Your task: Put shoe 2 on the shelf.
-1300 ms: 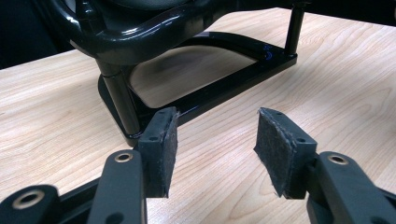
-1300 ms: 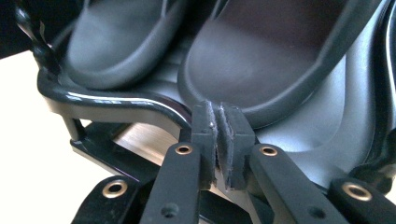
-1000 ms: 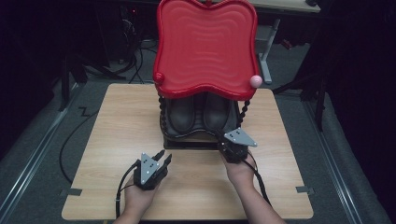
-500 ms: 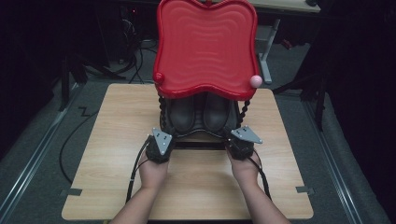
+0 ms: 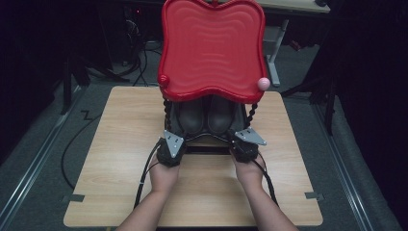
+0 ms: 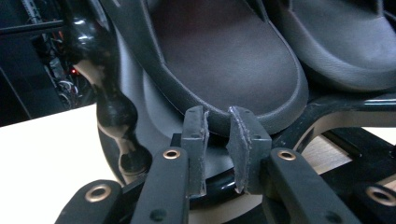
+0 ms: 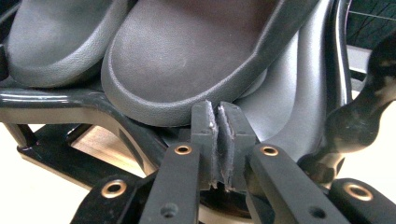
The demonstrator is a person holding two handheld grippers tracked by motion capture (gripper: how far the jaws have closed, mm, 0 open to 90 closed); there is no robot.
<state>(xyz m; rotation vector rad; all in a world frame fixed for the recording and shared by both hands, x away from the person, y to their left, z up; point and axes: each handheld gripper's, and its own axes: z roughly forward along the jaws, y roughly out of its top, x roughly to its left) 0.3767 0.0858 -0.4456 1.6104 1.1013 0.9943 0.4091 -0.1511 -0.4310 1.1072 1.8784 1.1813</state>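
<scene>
Now, your left gripper (image 5: 174, 137): fingers (image 6: 195, 135) have just been closing, a narrow gap remains, nothing pinched.
Your right gripper (image 5: 244, 137): fingers (image 7: 206, 135) clenched together, gripping nothing.
Dark shoes (image 5: 207, 115): on the black rack (image 5: 207, 139) mid-bench (image 5: 125, 144), under the red tray (image 5: 211, 48); toes just beyond both fingertips.

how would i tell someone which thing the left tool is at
Find the big red tray standing upright at the table's far middle. Under it sit two dark shoes side by side on a black rack. It is the left shoe, nearest the left tool.
</scene>
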